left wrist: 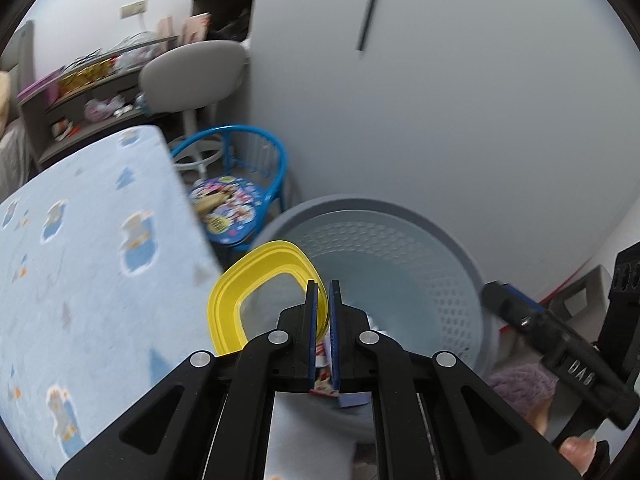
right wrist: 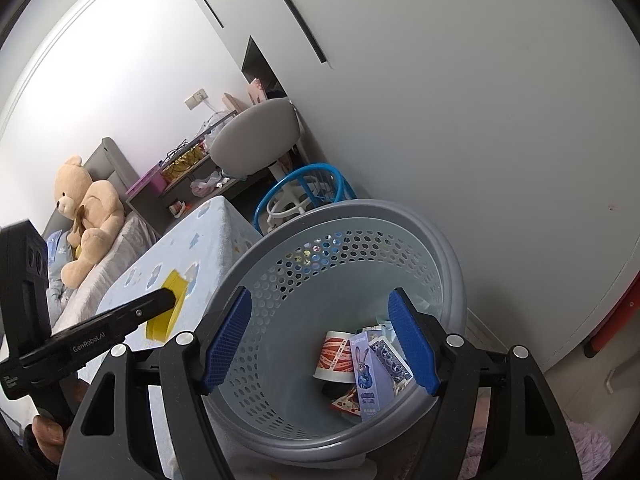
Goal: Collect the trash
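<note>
From the left wrist camera, the left gripper (left wrist: 323, 292) has its blue ribbed pads pinched on the rim of a yellow lid (left wrist: 256, 296), a glossy plastic frame with rounded corners and a clear or open centre; the blur makes it hard to say which. The lid hangs tilted, between the edge of the bed sheet (left wrist: 92, 240), a soft pale-blue fabric printed with small figures, and the grey basket (left wrist: 384, 272), whose round perforated wall curves just beyond the fingertips. A small blue chair (left wrist: 248, 184) with thin metal tubing and a cartoon-printed seat stands behind the basket.

From the right wrist camera, the right gripper (right wrist: 320, 336) has its fingers spread wide, its textured blue pads apart over the basket's (right wrist: 440, 240) mouth. The basket is smooth moulded plastic with a thick rolled rim and a honeycomb of holes. At its bottom lie a paper cup (right wrist: 334, 356) with red stripes and a flat lilac carton (right wrist: 366, 376) bearing a rabbit cartoon, touching each other. The lid (right wrist: 168, 308) shows edge-on above the sheet, left of the basket, in the other gripper's tip.
</note>
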Action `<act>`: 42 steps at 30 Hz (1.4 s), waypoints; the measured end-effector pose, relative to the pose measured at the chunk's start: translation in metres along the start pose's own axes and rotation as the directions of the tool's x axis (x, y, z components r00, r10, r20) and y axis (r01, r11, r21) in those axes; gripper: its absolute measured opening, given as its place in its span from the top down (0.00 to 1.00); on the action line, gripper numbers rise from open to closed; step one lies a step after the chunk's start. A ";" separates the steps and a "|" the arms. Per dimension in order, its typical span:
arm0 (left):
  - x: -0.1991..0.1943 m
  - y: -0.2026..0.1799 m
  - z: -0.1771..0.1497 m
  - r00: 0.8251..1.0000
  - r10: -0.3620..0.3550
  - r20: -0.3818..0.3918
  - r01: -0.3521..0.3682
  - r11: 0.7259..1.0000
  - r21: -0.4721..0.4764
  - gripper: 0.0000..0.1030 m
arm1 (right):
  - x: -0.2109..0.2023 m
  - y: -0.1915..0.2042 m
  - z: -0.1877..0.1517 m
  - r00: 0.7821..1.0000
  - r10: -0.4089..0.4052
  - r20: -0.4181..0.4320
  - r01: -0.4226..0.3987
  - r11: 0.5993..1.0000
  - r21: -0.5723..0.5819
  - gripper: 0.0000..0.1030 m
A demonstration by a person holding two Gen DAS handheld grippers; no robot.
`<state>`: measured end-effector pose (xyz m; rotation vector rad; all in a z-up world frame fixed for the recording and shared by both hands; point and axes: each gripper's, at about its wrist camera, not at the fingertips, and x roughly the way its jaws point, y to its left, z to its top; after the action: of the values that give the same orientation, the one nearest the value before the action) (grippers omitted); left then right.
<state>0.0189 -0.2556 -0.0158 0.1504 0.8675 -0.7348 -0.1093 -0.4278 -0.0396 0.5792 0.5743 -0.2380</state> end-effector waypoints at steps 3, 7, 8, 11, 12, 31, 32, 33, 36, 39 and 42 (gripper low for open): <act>0.011 -0.015 0.004 1.000 -0.020 -0.006 0.020 0.999 0.034 0.95 | -0.001 -0.003 0.000 1.000 -0.012 0.002 0.012 1.000 0.004 0.33; 0.025 -0.025 0.004 1.000 -0.012 -0.027 0.014 0.998 0.061 0.94 | -0.001 -0.007 0.000 0.999 -0.038 0.000 0.038 0.999 0.001 0.32; 0.028 -0.026 0.003 1.000 -0.005 -0.030 0.007 0.998 0.066 0.94 | -0.001 -0.008 -0.001 0.999 -0.042 -0.001 0.042 0.999 0.000 0.32; 0.034 -0.026 0.001 0.999 0.013 -0.035 -0.011 0.997 0.074 0.89 | 0.000 -0.009 -0.001 0.999 -0.052 -0.005 0.052 0.999 -0.004 0.32; 0.034 -0.025 0.000 0.999 0.013 -0.036 -0.010 0.997 0.072 0.80 | 0.000 -0.009 -0.001 0.999 -0.053 -0.008 0.053 0.999 -0.005 0.32; 0.025 -0.013 -0.003 0.993 0.116 -0.006 -0.116 0.993 0.029 0.46 | 0.002 -0.005 -0.003 0.998 -0.066 -0.012 0.066 0.997 -0.033 0.25; 0.024 -0.012 -0.003 0.993 0.121 -0.004 -0.120 0.992 0.028 0.45 | 0.002 -0.005 -0.003 0.998 -0.067 -0.012 0.067 0.997 -0.033 0.24; 0.023 -0.012 -0.002 0.992 0.126 -0.001 -0.125 0.992 0.026 0.43 | 0.002 -0.005 -0.003 0.998 -0.068 -0.012 0.068 0.997 -0.034 0.24; 0.021 -0.012 -0.002 0.990 0.139 0.006 -0.139 0.990 0.027 0.41 | 0.001 -0.005 -0.004 0.997 -0.072 -0.010 0.071 0.997 -0.038 0.21; 0.020 -0.012 -0.002 0.988 0.156 0.008 -0.156 0.987 0.029 0.39 | 0.002 -0.004 -0.004 0.997 -0.074 -0.009 0.074 0.996 -0.039 0.20; 0.019 -0.011 -0.002 0.987 0.163 0.012 -0.163 0.986 0.027 0.37 | 0.002 -0.004 -0.005 0.997 -0.076 -0.011 0.076 0.996 -0.040 0.20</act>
<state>0.0185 -0.2728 -0.0290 0.2396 0.8254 -0.5942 -0.1114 -0.4284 -0.0458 0.5213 0.6125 -0.2946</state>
